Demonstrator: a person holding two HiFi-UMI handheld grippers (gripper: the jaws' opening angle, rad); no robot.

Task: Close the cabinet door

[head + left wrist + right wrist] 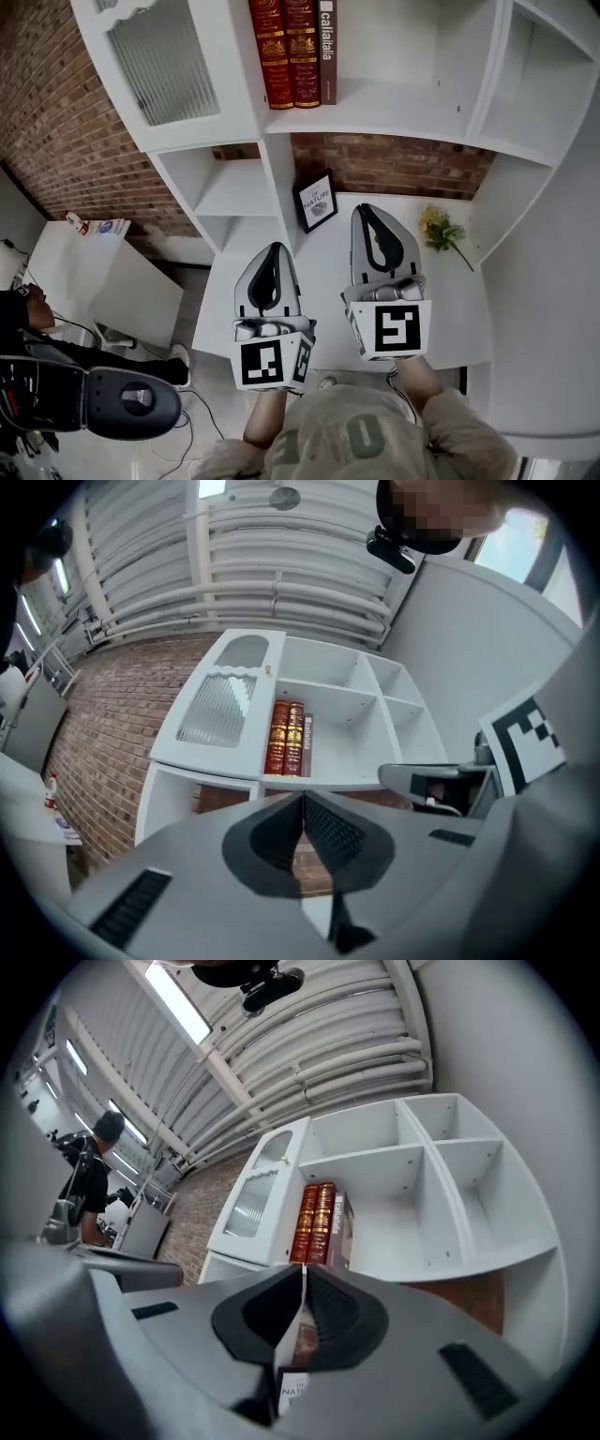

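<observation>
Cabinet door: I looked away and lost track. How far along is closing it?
Done: the door looks shut, flush with the cabinet front beside the books. In hand: nothing; the left gripper and right gripper are both shut, empty, apart from the door. Left: nothing that I can see.

White letters down the spine of a dark brown hardback book (pixel 327 47) read "callalalla". A small black-framed white picture card (pixel 316 201) carries the word "NATURE". Gold lettering on two red hardback books (pixel 272 47) is unreadable.
</observation>
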